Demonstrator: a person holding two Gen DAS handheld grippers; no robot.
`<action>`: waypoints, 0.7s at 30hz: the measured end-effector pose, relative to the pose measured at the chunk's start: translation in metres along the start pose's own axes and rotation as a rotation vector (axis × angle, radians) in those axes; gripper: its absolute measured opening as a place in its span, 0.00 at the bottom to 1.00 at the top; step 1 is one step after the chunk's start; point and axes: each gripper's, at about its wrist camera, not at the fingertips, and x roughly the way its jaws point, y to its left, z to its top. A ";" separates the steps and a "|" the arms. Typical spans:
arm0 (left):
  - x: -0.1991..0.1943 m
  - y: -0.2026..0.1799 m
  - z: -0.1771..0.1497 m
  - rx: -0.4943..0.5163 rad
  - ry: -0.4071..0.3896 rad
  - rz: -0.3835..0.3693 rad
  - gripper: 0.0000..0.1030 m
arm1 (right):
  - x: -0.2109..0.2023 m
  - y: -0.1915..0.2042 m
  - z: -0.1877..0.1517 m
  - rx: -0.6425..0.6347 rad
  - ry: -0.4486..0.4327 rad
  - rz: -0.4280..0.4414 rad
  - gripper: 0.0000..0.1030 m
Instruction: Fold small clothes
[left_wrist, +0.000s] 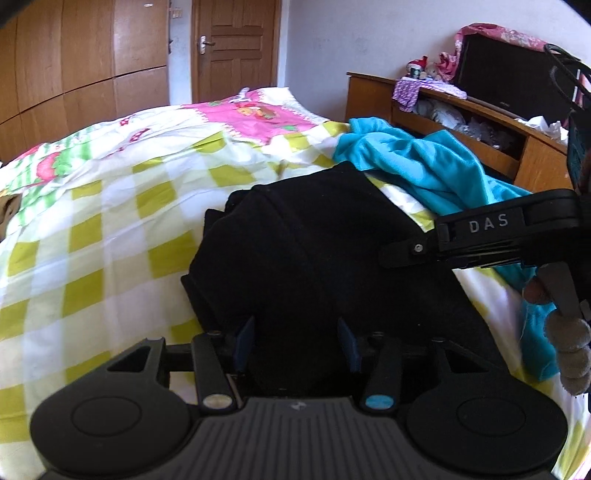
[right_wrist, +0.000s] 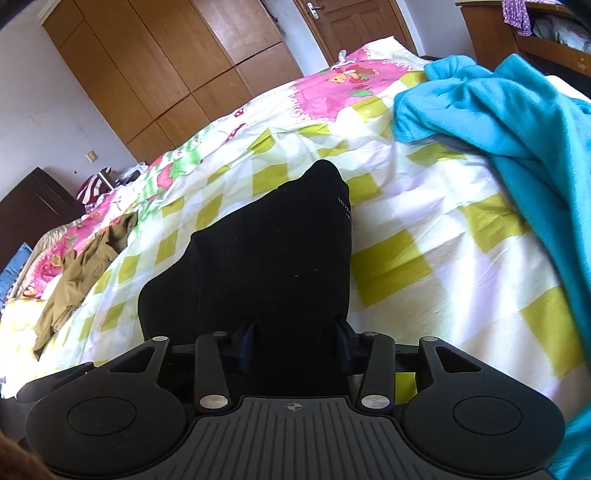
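Note:
A black garment (left_wrist: 314, 236) lies partly folded on the checked bedsheet (left_wrist: 110, 221). My left gripper (left_wrist: 297, 345) sits over its near edge with black cloth between the two blue pads; the jaws stand apart. My right gripper (right_wrist: 295, 343) is at the near edge of the same black garment (right_wrist: 266, 251), with cloth filling the gap between its pads. The right gripper's side (left_wrist: 476, 232), marked DAS, also shows in the left wrist view at the garment's right edge. Whether either gripper pinches the cloth is hidden.
A turquoise cloth (left_wrist: 424, 162) lies bunched on the bed at the right, also in the right wrist view (right_wrist: 517, 122). An olive garment (right_wrist: 85, 258) lies at the bed's left. A wooden headboard shelf (left_wrist: 480, 122) with clutter, wardrobes (left_wrist: 74, 55) and a door (left_wrist: 232, 44) stand behind.

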 end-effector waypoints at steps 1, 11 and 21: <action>0.005 -0.010 0.004 0.014 -0.008 -0.011 0.58 | -0.004 -0.007 0.004 0.005 -0.007 -0.013 0.41; -0.008 -0.016 0.013 0.015 -0.038 -0.014 0.59 | -0.049 -0.007 0.005 -0.077 -0.149 -0.151 0.46; -0.009 -0.013 -0.017 0.105 0.036 0.108 0.59 | -0.031 0.041 -0.048 -0.185 -0.070 -0.173 0.46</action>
